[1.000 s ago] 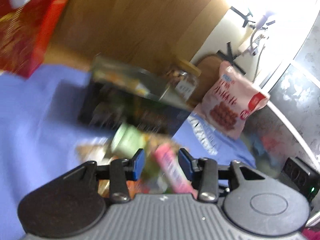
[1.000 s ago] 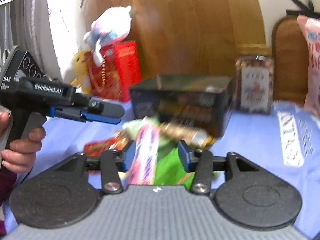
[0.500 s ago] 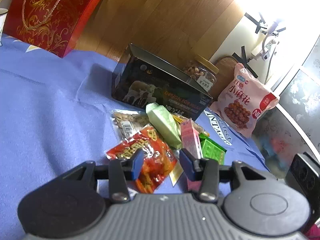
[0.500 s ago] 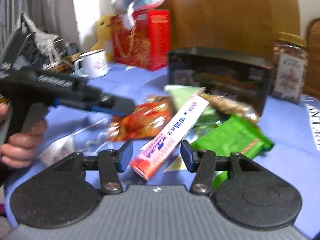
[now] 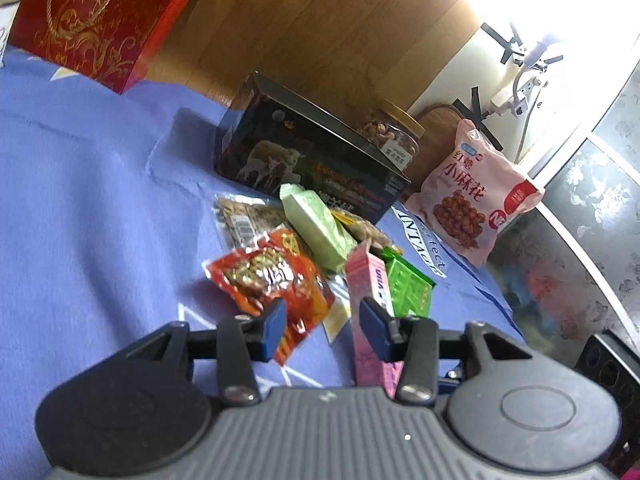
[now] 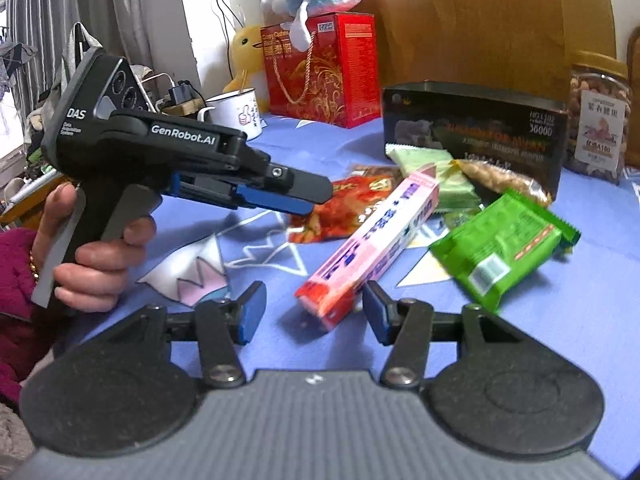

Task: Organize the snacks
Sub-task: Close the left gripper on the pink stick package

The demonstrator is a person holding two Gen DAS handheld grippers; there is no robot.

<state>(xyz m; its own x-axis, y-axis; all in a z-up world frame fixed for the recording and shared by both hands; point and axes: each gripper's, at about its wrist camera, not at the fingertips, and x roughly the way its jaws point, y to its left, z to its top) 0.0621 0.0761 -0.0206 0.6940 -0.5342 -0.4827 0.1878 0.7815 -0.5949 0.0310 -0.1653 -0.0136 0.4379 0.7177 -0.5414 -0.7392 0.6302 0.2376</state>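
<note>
The pink box (image 6: 374, 236), a long narrow carton, lies on the blue cloth (image 5: 88, 216) at the near edge of a loose heap of snacks, its near end just ahead of the right gripper (image 6: 314, 312). That gripper's jaws stand wide, have just been opening, and hold nothing; the box end sits close to the right-hand pad, but whether it touches cannot be told.

In the left wrist view the same box runs down past the right-hand pad of the left gripper (image 5: 320, 330), whose jaws are moderately apart, have also just been opening, and press on nothing. Below them lies the red packet (image 5: 272, 280).

Around the box are a green packet (image 6: 504, 240) to its right, a pale green packet (image 5: 316, 228) farther back, and clear bags of nuts (image 5: 244, 216). Beyond the heap stands a dark open box (image 6: 476, 132), likely the container for the small snacks. Farther off are a jar of nuts (image 6: 598, 116), a large pink bag (image 5: 472, 200), a red gift box (image 6: 324, 68) and a white mug (image 6: 236, 112). A hand (image 6: 92, 248) holds the left gripper's handle.

The step in hand looks like picking the first item from the heap, with neither gripper committed. Next, the right gripper should centre its jaws across the box's narrow width and close before lifting toward the dark box.
</note>
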